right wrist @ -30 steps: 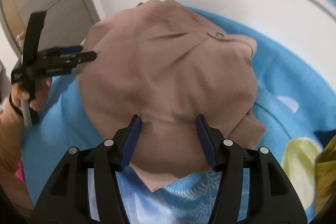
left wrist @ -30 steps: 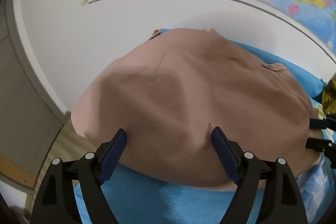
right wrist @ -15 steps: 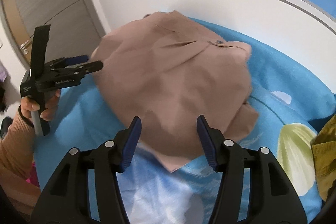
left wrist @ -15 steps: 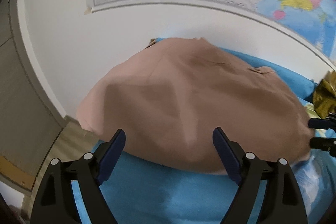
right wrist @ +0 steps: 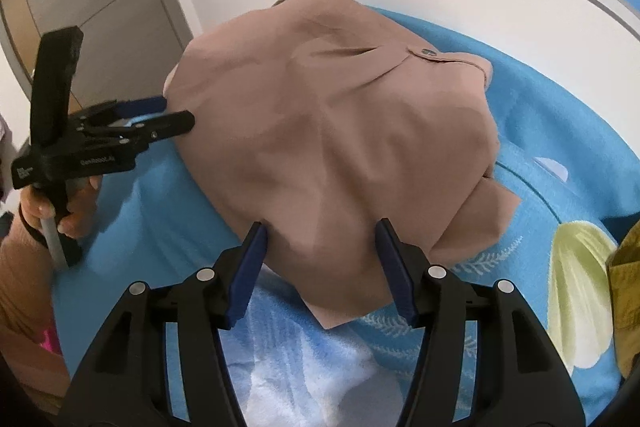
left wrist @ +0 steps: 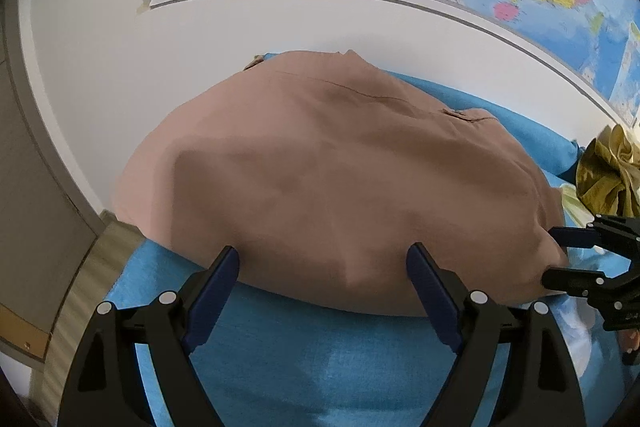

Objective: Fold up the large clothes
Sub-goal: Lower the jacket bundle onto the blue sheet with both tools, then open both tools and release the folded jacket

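both grippers have come back in to the garment's (right wrist: 336, 147) near edge on the bed (right wrist: 540, 115). left gripper (left wrist: 324, 267) and right gripper (right wrist: 320, 239) gape, pinching nothing. i judge next fold: pinch that edge.

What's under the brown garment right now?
The brown garment lies on a blue patterned bedspread, which shows all around it. A folded-under layer pokes out at its near right edge; anything else beneath is covered.
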A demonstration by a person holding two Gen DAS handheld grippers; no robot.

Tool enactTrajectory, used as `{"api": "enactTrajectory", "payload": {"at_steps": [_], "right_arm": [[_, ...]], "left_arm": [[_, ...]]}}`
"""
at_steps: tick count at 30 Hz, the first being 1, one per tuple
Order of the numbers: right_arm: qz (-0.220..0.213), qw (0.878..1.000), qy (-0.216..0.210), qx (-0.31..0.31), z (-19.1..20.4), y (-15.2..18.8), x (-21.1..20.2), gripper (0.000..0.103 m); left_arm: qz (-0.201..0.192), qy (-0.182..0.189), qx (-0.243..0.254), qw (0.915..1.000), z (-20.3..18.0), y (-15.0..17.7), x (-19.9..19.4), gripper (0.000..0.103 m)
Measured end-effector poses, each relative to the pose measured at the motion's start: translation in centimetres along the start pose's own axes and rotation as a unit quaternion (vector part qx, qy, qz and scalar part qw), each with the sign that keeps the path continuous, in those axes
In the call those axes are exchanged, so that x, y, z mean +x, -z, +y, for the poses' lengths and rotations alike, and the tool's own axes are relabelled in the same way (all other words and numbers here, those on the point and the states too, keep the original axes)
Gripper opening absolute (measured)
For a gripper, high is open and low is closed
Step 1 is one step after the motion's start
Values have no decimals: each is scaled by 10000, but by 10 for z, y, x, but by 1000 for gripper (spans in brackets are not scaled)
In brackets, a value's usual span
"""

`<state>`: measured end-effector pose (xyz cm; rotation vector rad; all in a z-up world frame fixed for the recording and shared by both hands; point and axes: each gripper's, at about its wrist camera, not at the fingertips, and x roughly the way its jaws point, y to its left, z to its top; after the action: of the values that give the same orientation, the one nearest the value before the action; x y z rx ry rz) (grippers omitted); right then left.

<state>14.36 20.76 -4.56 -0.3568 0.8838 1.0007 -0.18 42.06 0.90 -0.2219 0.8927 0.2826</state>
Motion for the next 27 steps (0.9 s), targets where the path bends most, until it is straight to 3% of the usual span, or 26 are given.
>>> {"api": "enactTrajectory", "payload": {"at_steps": [16,27], "right_arm": [[-254,9990,-223,307,0,14,-29,59],[-290,9989,-229,290,6,13,-24,60]], "left_arm": [[-269,73,141,9995,-33,6,-30,83],[-104,39,88,9999,-41,10,-29,83]]}}
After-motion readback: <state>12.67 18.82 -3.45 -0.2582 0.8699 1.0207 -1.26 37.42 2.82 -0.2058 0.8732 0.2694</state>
